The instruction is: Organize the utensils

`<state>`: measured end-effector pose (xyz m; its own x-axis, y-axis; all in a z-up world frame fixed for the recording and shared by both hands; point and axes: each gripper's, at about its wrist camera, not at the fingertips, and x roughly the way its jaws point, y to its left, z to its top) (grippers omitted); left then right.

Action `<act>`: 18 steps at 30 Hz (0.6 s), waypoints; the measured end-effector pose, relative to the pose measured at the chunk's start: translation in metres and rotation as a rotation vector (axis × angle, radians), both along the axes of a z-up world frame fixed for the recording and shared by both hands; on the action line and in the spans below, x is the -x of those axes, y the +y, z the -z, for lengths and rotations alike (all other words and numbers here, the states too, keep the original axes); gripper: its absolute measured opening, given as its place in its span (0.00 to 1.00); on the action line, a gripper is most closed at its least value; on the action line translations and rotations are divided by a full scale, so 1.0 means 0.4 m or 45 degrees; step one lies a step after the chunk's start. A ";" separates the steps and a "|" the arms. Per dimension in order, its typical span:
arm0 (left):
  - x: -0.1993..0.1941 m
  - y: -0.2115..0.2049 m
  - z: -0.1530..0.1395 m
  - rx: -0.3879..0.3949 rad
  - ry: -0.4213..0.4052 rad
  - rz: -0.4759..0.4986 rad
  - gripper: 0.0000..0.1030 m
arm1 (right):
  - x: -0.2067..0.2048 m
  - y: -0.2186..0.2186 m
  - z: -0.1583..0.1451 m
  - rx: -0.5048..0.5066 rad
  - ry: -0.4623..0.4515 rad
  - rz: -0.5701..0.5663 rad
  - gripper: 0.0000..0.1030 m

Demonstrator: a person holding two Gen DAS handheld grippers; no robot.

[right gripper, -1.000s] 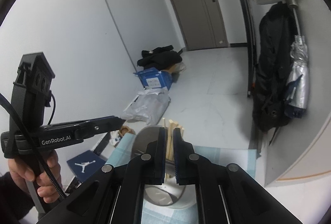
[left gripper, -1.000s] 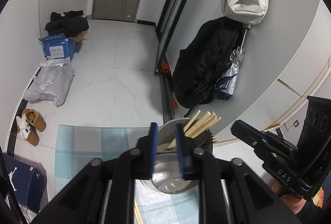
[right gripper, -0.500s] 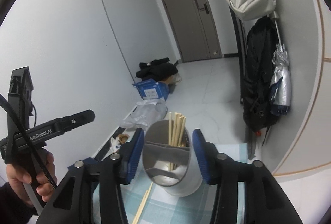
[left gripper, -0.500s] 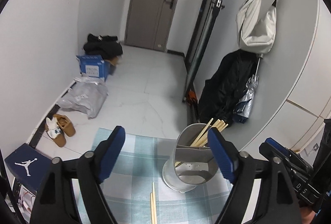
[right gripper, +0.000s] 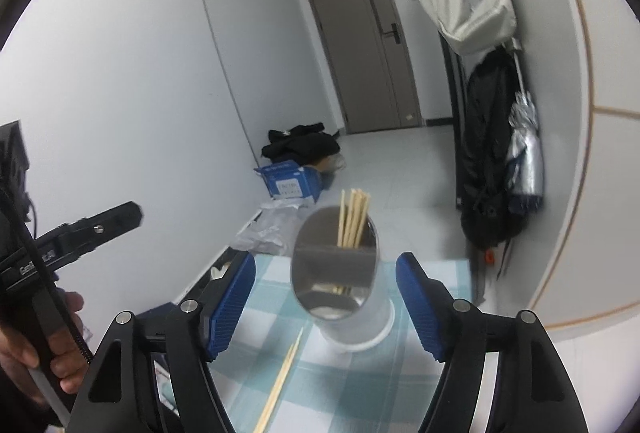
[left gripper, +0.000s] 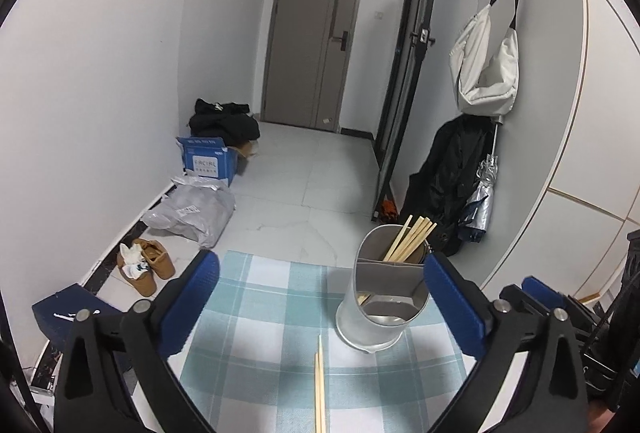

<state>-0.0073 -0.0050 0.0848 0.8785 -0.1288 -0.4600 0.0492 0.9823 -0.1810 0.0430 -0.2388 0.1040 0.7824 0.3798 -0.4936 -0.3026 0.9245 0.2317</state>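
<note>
**Both claws spread, one pair of chopsticks left on the cloth**

Left gripper wide apart, holding nothing; right gripper likewise spread and empty; metal holder upright on checked cloth, bundle of chopsticks leaning in its rear compartment; loose chopsticks flat just beside the holder's base, probably next to collect.

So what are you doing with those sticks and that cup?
A person is tidying chopsticks with a gripper in each hand. Several chopsticks already stand in the metal holder on the checked cloth. Two loose chopsticks lie on the cloth in front of it. The left gripper and right gripper are both open and hold nothing.
</note>
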 end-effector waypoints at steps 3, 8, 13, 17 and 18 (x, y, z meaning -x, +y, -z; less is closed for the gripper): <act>0.029 0.007 0.010 -0.005 -0.028 -0.017 0.99 | 0.025 -0.010 0.012 -0.010 0.001 0.013 0.75; 0.055 0.010 0.034 -0.006 -0.051 -0.031 0.99 | 0.060 -0.011 0.035 -0.001 -0.010 0.012 0.80; 0.072 0.019 0.077 -0.009 -0.060 -0.089 0.99 | 0.086 -0.002 0.074 0.019 0.002 0.008 0.82; 0.070 0.024 0.114 -0.015 -0.045 -0.090 0.99 | 0.101 0.008 0.106 0.036 0.012 0.009 0.83; 0.071 0.026 0.126 -0.017 -0.041 -0.091 0.99 | 0.105 0.012 0.117 0.043 0.017 0.010 0.83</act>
